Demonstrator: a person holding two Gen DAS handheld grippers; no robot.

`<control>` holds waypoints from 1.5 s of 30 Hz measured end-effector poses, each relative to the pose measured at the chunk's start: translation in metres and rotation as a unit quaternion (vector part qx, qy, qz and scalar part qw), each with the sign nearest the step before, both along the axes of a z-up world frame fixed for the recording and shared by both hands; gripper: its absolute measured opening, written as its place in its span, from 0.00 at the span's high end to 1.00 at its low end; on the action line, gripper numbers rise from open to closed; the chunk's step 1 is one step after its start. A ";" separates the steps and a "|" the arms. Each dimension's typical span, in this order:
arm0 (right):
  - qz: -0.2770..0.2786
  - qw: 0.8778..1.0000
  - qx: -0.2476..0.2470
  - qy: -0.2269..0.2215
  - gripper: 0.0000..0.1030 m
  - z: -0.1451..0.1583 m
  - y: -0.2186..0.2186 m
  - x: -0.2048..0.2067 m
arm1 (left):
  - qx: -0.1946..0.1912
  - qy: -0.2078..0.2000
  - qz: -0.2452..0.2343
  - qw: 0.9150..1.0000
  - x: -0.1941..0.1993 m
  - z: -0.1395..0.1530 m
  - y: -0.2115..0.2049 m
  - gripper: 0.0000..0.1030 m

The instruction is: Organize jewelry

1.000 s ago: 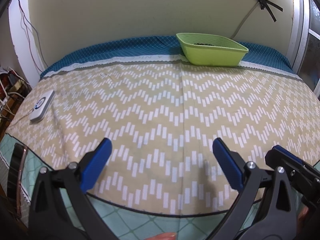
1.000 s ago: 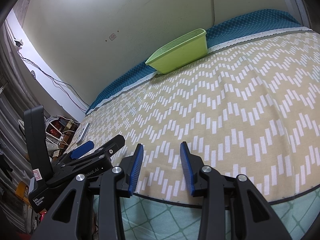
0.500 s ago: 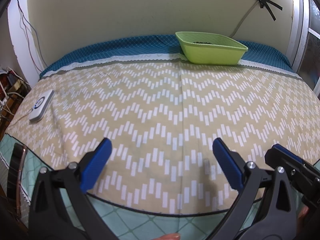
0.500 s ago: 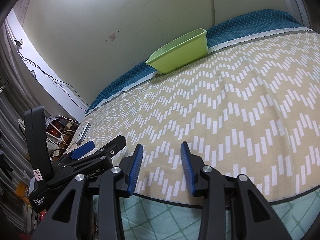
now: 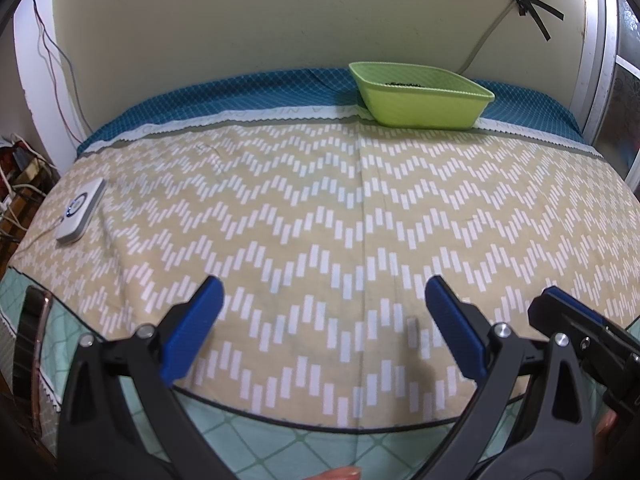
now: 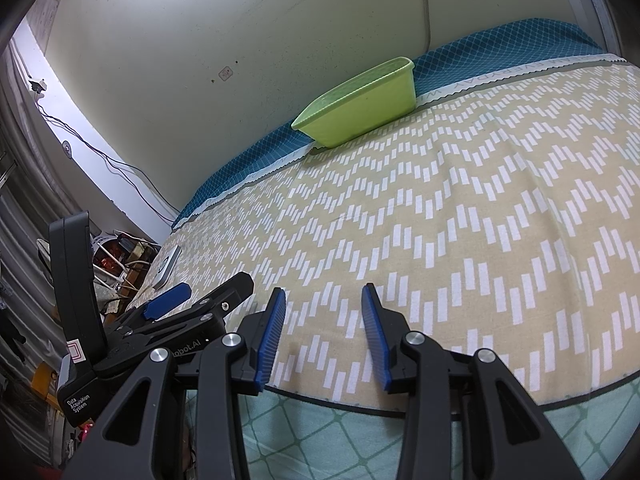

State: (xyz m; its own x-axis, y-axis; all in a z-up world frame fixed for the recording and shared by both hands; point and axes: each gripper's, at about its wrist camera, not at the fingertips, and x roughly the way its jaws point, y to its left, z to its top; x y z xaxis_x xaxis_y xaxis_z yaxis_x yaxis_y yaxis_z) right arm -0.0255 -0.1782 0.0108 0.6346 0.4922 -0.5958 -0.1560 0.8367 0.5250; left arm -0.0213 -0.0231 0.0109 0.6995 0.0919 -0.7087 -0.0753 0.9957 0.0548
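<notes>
Though green basket visible, dark contents indistinct; both jaws apart.

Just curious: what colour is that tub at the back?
Lime green tub, clearest in the left wrist view.

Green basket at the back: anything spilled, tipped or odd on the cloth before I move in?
Nothing stands out. The green basket sits upright at the far edge of the chevron cloth, something dark inside, nothing spilled. A white device lies flat at the left edge. Both the left gripper and right gripper are open, empty.
</notes>
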 end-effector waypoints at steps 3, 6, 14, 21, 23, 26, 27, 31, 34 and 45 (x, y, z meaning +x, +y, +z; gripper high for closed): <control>0.000 1.000 0.000 0.000 0.78 0.000 0.000 0.000 | 0.000 0.000 -0.001 1.000 0.000 0.000 0.001 0.06; 0.000 1.000 0.000 0.000 0.78 0.000 -0.001 0.000 | 0.001 0.000 -0.002 1.000 0.001 0.000 0.001 0.06; 0.000 1.000 0.001 -0.001 0.78 0.000 -0.001 0.000 | 0.003 -0.006 -0.006 1.000 0.000 0.003 0.004 0.06; -0.006 1.000 -0.007 -0.014 0.77 0.004 0.001 -0.004 | 0.003 -0.011 -0.010 1.000 0.000 0.005 0.009 0.06; -0.005 1.000 -0.008 -0.017 0.77 0.004 0.002 -0.004 | 0.000 -0.010 -0.013 1.000 0.000 0.005 0.011 0.06; -0.005 1.000 -0.006 -0.018 0.76 0.004 0.001 -0.005 | -0.004 -0.014 -0.016 1.000 0.001 0.006 0.014 0.06; -0.006 1.000 -0.005 -0.018 0.76 0.004 0.000 -0.005 | -0.004 -0.015 -0.016 1.000 0.000 0.007 0.014 0.06; -0.008 1.000 -0.003 -0.019 0.76 0.004 -0.002 -0.006 | -0.007 -0.017 -0.020 1.000 0.001 0.007 0.016 0.06; -0.011 1.000 -0.002 -0.020 0.75 0.005 -0.002 -0.008 | -0.010 -0.021 -0.023 0.999 0.001 0.009 0.017 0.06; -0.011 1.000 -0.001 -0.020 0.75 0.005 -0.002 -0.009 | -0.013 -0.024 -0.027 0.999 -0.001 0.010 0.018 0.06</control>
State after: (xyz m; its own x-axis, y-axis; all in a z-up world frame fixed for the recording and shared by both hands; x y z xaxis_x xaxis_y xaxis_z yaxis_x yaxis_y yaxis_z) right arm -0.0343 -0.1804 0.0158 0.6695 0.4760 -0.5702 -0.1580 0.8414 0.5168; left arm -0.0220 -0.0046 0.0213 0.7365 0.0349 -0.6755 -0.0229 0.9994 0.0266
